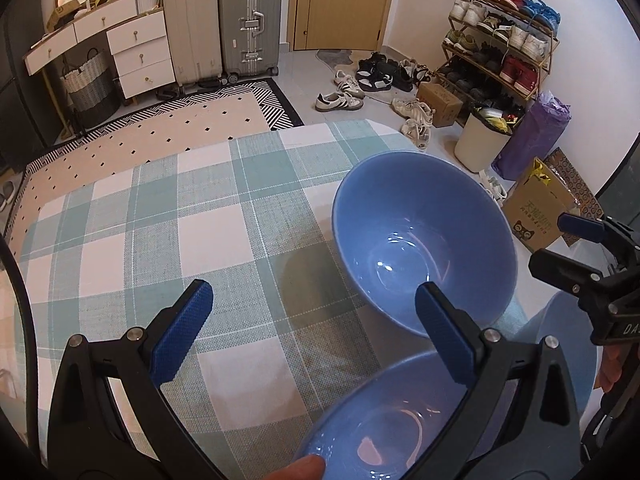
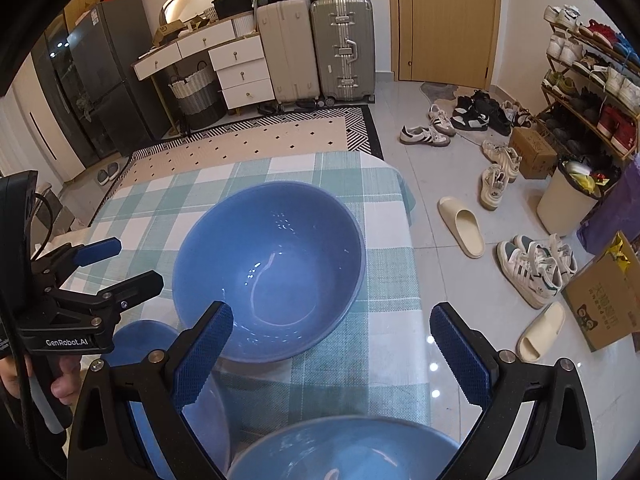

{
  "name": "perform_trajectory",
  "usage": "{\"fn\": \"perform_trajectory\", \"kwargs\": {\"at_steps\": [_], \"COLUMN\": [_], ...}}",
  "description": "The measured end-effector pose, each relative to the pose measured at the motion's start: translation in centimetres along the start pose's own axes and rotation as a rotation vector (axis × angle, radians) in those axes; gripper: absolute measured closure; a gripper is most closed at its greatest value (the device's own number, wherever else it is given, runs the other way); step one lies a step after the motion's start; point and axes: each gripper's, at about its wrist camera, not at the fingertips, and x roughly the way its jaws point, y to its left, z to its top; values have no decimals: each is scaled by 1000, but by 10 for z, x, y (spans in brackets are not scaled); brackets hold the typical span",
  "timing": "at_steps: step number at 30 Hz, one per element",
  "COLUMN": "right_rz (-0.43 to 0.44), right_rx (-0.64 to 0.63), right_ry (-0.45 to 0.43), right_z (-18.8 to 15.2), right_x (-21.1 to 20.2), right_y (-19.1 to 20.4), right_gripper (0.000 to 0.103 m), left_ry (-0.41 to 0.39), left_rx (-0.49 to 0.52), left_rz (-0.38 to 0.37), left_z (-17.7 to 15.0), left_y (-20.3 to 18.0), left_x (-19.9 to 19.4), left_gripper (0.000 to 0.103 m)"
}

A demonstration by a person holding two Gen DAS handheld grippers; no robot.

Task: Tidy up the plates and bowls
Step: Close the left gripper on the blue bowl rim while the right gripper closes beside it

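Note:
A large blue bowl (image 1: 424,236) (image 2: 272,268) stands upright on the checked tablecloth (image 1: 168,220) (image 2: 384,280) near the table's right edge. A second blue bowl (image 1: 384,420) (image 2: 344,452) sits nearer, low in both views. Another blue dish (image 2: 144,336) (image 1: 568,344) lies beside it, partly hidden. My left gripper (image 1: 316,324) is open and empty, its right finger over the near rim of the large bowl. My right gripper (image 2: 332,356) is open and empty above the table, just short of the large bowl. Each gripper shows in the other's view, the right (image 1: 588,256) and the left (image 2: 108,268).
The table's rounded right edge (image 2: 404,188) drops to a tiled floor with shoes and slippers (image 2: 460,220). A shoe rack (image 1: 500,44), a white bin (image 1: 480,140) and cardboard boxes (image 2: 604,296) stand to the right. Suitcases (image 2: 340,48) and drawers (image 1: 136,48) line the far wall.

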Motion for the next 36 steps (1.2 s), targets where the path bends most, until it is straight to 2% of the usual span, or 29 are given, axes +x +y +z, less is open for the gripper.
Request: {"fn": "perform_trajectory", "kwargs": {"at_steps": [14,16,20,22,25,27,30,32,36], "right_rz": [31,43,61,65,73,74,72,67,54], "right_rx": [44,39,34,37,39,32,22,18,21], "right_ry": [57,63,84,88,90,88,92,86,88], "right_z": [6,5,5,5,4,4,3,2,3], "right_x": [37,38,47,49,52,52,54,53,54], "right_y": [-13,-13,-13,-13,-13,-12,-10,-9,-11], "right_gripper": [2,5,20,21,24,33,43,54,64], "left_ry": [44,51,53,50,67,71,91,98,99], "left_rx": [-6,-15,-14,-6,12,24,28,35,40], "left_rz": [0,-6,-26,-28,-46,-56,-79,-88,-100], "left_z": [10,11,13,13,13,13,11,10,9], "left_y": [4,4,5,4,1,-3,-6,-8,-10], "left_x": [35,37,39,39,42,42,47,49,49], "left_gripper": [3,3,8,10,18,34,49,56,64]}}
